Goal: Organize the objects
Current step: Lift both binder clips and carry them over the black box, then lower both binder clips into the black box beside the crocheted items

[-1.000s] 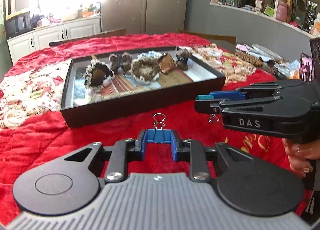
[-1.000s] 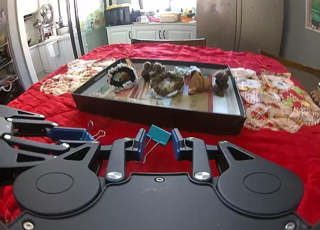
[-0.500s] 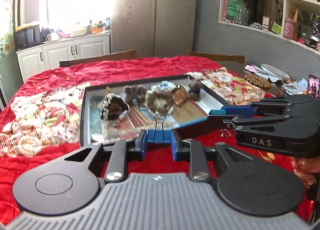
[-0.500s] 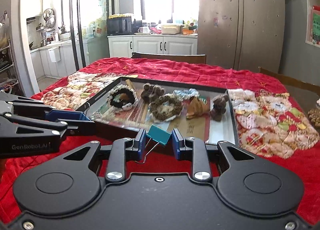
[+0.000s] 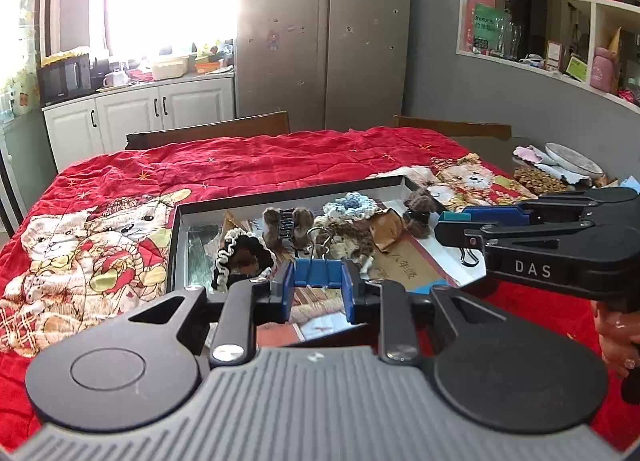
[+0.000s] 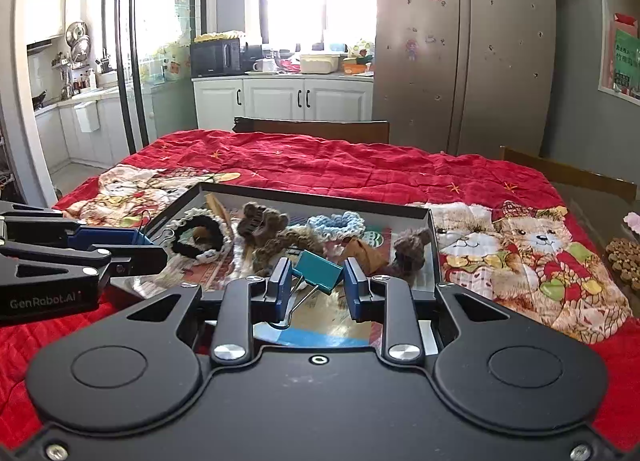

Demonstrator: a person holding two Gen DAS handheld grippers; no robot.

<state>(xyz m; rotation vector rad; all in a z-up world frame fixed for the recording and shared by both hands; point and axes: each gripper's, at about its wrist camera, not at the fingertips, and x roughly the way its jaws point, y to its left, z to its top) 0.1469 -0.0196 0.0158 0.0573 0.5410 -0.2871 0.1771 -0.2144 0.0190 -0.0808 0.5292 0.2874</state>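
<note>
My left gripper [image 5: 318, 285] is shut on a blue binder clip [image 5: 318, 273], wire handles pointing up, held above the near part of a black tray [image 5: 280, 195]. My right gripper [image 6: 316, 281] is shut on a teal binder clip [image 6: 318, 271], tilted, its wire handles hanging down-left, also above the tray [image 6: 320, 197]. The tray holds several knitted and furry hair accessories [image 6: 200, 235]. Each gripper shows in the other's view: the right one [image 5: 452, 227] at the right, the left one [image 6: 148, 245] at the left.
The tray lies on a red quilt with teddy-bear prints [image 6: 520, 245] over a table. Wooden chair backs [image 6: 320, 129] stand at the far edge. A plate and snacks [image 5: 560, 165] lie at the right. Kitchen cabinets and a fridge stand behind.
Both grippers have risen and moved forward over the tray's near edge, each keeping its clip. The view now looks down into the tray from higher up.
</note>
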